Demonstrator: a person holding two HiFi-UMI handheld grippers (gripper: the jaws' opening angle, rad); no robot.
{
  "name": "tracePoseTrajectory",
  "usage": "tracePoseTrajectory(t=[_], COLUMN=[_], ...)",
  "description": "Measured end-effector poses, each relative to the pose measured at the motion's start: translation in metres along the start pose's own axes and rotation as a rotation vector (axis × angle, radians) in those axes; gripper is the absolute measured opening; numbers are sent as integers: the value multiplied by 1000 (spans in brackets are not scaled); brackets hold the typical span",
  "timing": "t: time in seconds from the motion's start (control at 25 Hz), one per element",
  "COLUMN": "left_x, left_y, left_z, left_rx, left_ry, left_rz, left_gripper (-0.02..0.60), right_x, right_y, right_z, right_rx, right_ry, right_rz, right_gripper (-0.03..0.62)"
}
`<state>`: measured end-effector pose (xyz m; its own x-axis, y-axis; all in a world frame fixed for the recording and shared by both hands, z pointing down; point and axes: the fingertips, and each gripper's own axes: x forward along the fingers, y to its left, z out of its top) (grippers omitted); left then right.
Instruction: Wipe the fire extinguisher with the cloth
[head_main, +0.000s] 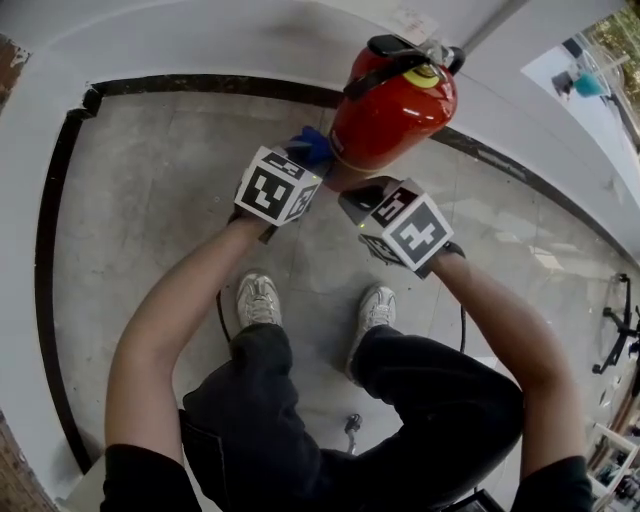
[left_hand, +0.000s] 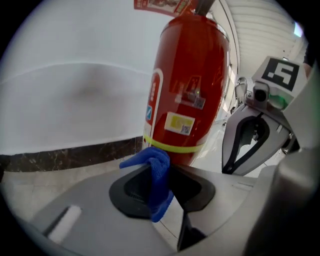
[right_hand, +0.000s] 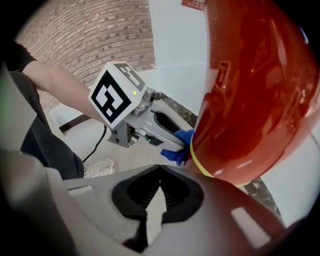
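Shoes (head_main: 258, 298) and dark trouser legs sit at 6 o'clock in the head view, on grey floor (head_main: 150, 200).

Left tongs (left_hand: 161, 167): pinching a blue cloth (left_hand: 155, 182). A fold stands up between the pads and a tail hangs below them.

Right tongs (right_hand: 159, 172): tips pressed together, nothing between them, only floor showing through the gap lower down.

Fire extinguisher (head_main: 395, 105): red cylinder standing on the floor, close to the dark skirting strip (head_main: 200, 85) at the foot of the white wall (head_main: 200, 30). Its long axis is upright, with the handle at the top and a yellow band low on the body.

Key relation: from the left tongs the cylinder lies dead ahead, rising towards 12 to 1 o'clock in the left gripper view. In the head view it sits at about 1 o'clock from the left marker cube and 12 o'clock from the right one. The cloth's upper fold appears to meet the red shell at the yellow band, on the flank facing the person. The right gripper view suggests contact, though I cannot be sure the cloth is pressed on.

Judgement: the left hand is nearer and carries the cloth, so the wipe falls to it. With the cloth low on an upright body, the stroke probably runs upward or around the shell. The right tongs sit just beside the lower body. Whether they touch it I cannot tell.
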<state>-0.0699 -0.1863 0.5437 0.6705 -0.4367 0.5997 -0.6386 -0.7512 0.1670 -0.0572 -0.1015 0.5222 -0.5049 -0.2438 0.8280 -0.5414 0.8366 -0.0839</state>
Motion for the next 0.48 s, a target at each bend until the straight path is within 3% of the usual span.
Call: tracePoseTrajectory(t=[0.32, 0.48], left_x=[34, 45], left_y=[-7, -6], left_z=[-59, -68], left_rx=[-35, -14], left_ry=[99, 101], left_rz=[-67, -81], left_gripper=[101, 101], right_x=[28, 39], right_y=[6, 11], right_z=[-18, -20], right_rx=[41, 117], right_ry=[54, 6], right_rz=[22, 18], right_gripper=[3, 3])
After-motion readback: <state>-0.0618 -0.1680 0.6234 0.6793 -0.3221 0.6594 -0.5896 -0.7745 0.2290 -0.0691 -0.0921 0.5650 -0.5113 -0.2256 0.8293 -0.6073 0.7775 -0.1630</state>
